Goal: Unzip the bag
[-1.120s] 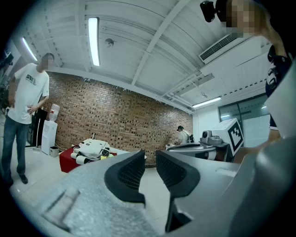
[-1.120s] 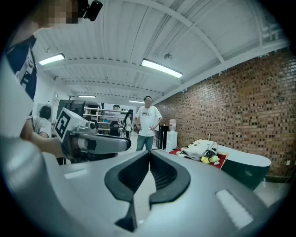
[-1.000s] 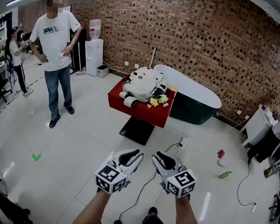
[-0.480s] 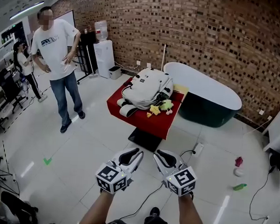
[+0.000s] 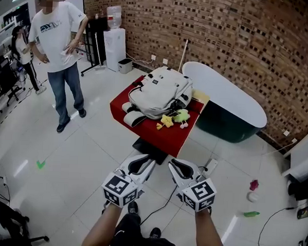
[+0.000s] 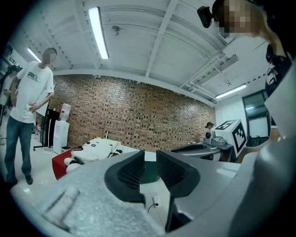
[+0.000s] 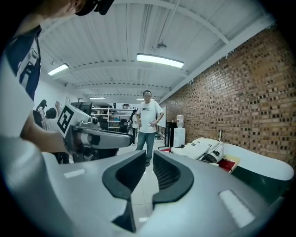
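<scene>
Bag (image 5: pixel 163 89) atop table (image 5: pixel 171 137); floor (image 5: pixel 90 152) before it

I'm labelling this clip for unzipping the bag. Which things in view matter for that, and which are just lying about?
For the job:
- white backpack, lying on the red table

Just lying about:
- plush toys beside the backpack
- bathtub
- water dispenser
- green object on the floor

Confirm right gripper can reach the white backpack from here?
Probably not yet: the right gripper, its jaws just closing with nothing between, hangs over floor short of the red table bearing the backpack. Path looks clear.
</scene>
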`<state>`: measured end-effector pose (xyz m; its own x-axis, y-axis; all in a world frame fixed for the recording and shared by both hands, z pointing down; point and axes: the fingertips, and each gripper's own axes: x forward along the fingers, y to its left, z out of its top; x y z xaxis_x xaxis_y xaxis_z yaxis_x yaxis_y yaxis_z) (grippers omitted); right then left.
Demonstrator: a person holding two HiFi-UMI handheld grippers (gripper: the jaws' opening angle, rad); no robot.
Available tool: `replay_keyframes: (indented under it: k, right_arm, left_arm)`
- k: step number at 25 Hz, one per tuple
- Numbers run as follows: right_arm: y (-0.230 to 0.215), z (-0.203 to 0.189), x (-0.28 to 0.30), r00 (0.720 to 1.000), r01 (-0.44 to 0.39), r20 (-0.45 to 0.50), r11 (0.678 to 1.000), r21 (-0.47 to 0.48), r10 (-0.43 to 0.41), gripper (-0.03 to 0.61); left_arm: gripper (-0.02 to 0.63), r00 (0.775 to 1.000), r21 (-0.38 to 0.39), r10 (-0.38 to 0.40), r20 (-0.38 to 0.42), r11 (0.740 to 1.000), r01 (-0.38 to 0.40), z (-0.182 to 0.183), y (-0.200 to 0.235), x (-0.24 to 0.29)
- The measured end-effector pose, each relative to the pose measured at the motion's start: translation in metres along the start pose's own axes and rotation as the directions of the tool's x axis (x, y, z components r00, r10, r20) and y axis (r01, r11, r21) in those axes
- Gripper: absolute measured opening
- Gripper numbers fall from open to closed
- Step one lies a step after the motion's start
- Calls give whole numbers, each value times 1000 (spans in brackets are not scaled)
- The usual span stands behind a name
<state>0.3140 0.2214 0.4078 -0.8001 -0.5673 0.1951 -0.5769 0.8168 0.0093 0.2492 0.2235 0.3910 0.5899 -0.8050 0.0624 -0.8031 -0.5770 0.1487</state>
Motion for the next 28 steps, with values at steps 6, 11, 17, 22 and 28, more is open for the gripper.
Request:
replay_keyframes:
  k: [6,11,17,22,28]
  right_arm:
    - [-48,-6,65,997,60,-57,998,-3,-60,38]
    - [-89,-13,115,984,144,-106,989,18,-142,38]
    - [-131,-19,160,969,203,-149,978,37,-195,41]
    - [-174,-31,186,966,192,-183,981,26,-185,63]
    - [-235,-68,231,957,65,-282,998,-10,-65,78]
  left_arm:
    - [80,999,-17,-52,-15,999,52,-8,71,51]
    - [80,989,-50,-129,-70,991,126,-20,131,99]
    - [80,972,-49,-179,-155,984,173,-37,184,142]
    - [80,956,-30,-181,-232,983,179,-56,210,179]
    - [80,949,25,-85,-304,995,97,-85,247,230]
